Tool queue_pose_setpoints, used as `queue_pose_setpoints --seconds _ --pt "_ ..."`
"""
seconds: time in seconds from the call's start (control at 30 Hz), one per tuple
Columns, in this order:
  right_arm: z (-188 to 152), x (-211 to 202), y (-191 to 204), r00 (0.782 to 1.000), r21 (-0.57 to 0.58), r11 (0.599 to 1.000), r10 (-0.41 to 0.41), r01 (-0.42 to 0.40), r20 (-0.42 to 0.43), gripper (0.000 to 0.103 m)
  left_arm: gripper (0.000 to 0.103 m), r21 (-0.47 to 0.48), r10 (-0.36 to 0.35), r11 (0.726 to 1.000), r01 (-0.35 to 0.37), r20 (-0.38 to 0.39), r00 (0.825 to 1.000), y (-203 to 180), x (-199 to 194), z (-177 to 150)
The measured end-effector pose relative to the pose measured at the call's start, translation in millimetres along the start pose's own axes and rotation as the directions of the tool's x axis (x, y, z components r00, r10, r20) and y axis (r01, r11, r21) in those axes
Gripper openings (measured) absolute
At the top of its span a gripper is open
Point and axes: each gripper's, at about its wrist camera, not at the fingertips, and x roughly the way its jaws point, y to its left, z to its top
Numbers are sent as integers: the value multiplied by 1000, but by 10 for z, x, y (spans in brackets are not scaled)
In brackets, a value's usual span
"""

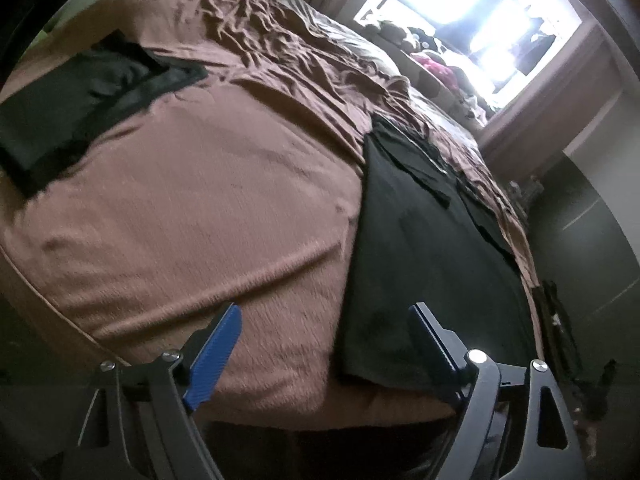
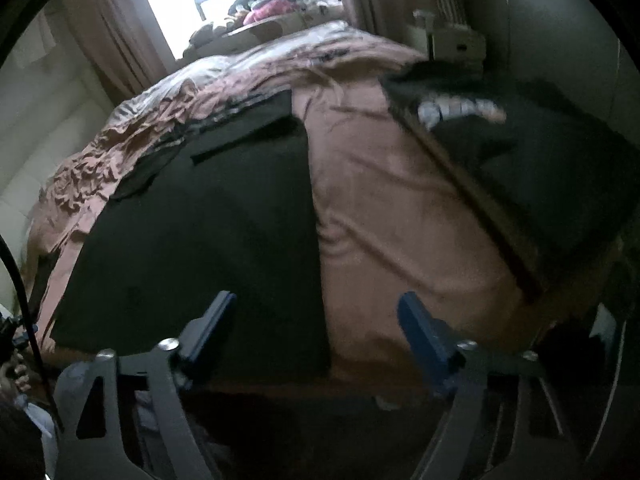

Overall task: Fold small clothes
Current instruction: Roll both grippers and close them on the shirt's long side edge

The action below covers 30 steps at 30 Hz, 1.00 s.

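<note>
We are looking past the left gripper (image 1: 324, 332) first: its jaws are standing apart with nothing between them, hanging over the near edge of the bed, the right-hand blue pad just above the near corner of the dark flat-spread cloth garment (image 1: 420, 264). Over on the right gripper (image 2: 316, 320), the jaws are likewise standing wide and empty, straddling the garment's (image 2: 208, 224) straight side edge near its near hem.

Moving outward, we are seeing that garment lying flat on the wrinkled pinkish-brown bedspread (image 1: 200, 208), close to the foot of the bed. Its long axis is running from us toward the bright window (image 1: 476, 20), with a layered, narrower end pointing that way.

We are judging it light, limp and thin: it will sag and slide, so the near corners of the hem look like the places to pinch.

Further out, a folded black garment (image 1: 84, 100) is sitting apart on the bedspread, and a dark printed garment (image 2: 520, 152) is lying beyond the other side.
</note>
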Motion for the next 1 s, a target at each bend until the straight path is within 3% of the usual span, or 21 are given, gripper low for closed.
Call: queue_pose_setpoints --seconds 0.2,0.4,0.53,0.63,0.73,0.87,1.0 --pt "-122 228 -167 996 83 993 81 -79 -30 65 81 37 -30 999 32 -42 999 -87 95 -96" --pt "-130 472 -346 977 185 963 207 -194 -53 55 76 4 -68 998 69 -83 994 -110 245 -163" --pt "-124 603 -405 970 206 954 236 -219 -64 55 72 -23 -81 997 79 -105 991 -107 317 -206" --pt "-183 690 -473 973 210 959 214 -191 -89 54 71 -63 -100 994 94 -102 990 -66 329 -211" --pt "-213 682 -555 960 260 932 275 -251 -59 54 70 -128 -154 982 140 -108 982 -8 355 -251" --pt "-232 693 -692 935 330 883 354 -333 -4 54 70 -146 -174 977 158 -106 979 -3 375 -284" --pt "-198 625 -716 919 313 868 391 -385 47 54 70 -193 -224 960 202 -97 970 33 365 -304"
